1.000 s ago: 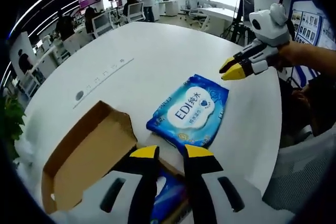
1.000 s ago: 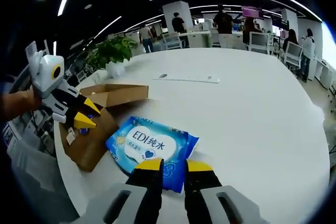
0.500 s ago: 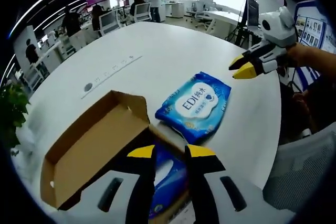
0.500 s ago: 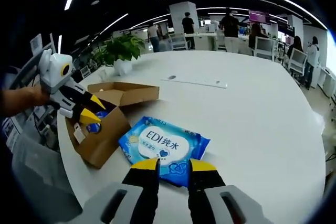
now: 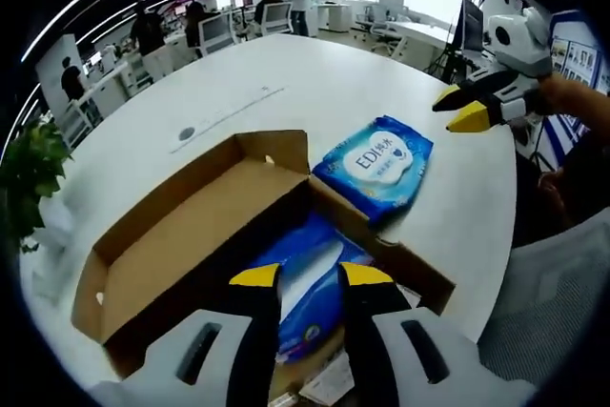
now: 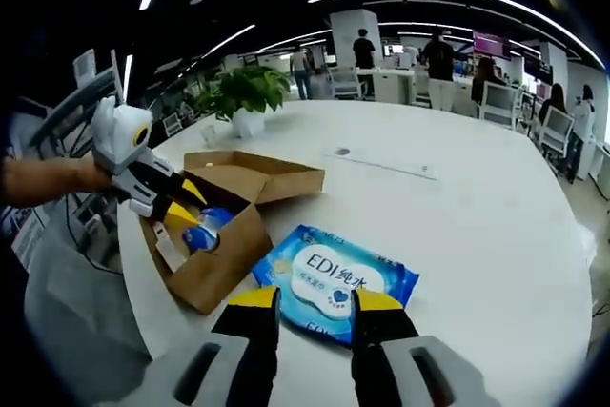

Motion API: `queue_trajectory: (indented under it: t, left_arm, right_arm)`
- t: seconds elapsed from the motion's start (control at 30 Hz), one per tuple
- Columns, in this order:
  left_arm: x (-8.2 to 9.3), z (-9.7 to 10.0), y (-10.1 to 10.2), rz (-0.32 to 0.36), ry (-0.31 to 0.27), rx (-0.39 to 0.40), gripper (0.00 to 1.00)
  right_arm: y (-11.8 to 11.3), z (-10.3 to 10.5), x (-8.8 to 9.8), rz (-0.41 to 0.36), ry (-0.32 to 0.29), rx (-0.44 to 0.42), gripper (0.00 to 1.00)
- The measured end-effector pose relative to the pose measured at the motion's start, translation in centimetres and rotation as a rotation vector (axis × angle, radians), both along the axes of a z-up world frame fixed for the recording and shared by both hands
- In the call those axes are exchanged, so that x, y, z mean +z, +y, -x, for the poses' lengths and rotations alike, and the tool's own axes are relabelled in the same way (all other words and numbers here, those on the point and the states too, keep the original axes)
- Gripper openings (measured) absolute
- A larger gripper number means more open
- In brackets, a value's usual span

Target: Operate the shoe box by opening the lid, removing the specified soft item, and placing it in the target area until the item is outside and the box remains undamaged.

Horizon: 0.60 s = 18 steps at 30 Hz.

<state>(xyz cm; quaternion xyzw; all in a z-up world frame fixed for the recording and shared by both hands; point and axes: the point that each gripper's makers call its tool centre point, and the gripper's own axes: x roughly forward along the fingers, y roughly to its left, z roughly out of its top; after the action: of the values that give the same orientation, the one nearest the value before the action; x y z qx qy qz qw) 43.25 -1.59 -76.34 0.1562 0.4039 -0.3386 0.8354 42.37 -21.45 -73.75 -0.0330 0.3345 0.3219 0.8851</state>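
Left gripper (image 5: 310,278) hovering over open shoe box (image 5: 191,235), jaws slightly parted, gripping nothing, probably lining up on second blue pack (image 5: 305,283) lying inside, right under tips. Wipes pack (image 6: 334,283) lying out on table (image 6: 477,235), just ahead of right gripper (image 6: 313,300), jaws narrowly open and empty too. Versus second ago: left one is pulling back, more box showing; right one is backing off pack.

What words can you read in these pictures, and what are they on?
"EDI 纯水": on the white label of the blue soft wipes pack lying on the white round table.
Smaller print beneath: too small to read.
Second blue pack in the open brown cardboard box: print unreadable.
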Motion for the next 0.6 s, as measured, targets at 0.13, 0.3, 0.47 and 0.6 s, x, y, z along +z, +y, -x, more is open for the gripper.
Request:
queue_trajectory:
  t: [0.13, 0.3, 0.47, 0.6]
  left_arm:
    - [0.0, 0.2, 1.1, -0.002, -0.005, 0.020, 0.23]
    - [-0.3, 0.3, 2.9, -0.001, -0.006, 0.063, 0.23]
    - [-0.6, 0.4, 4.5, 0.004, -0.006, 0.112, 0.23]
    - [-1.1, 0.6, 5.7, 0.018, 0.000, 0.155, 0.23]
  right_arm:
    - [1.3, 0.1, 0.3, 0.005, -0.011, 0.025, 0.28]
    - [2.9, 0.3, 0.6, 0.010, -0.021, 0.062, 0.30]
    - [4.5, 0.3, 0.7, 0.012, -0.027, 0.091, 0.31]
    - [5.8, 0.2, 0.8, 0.020, -0.033, 0.123, 0.31]
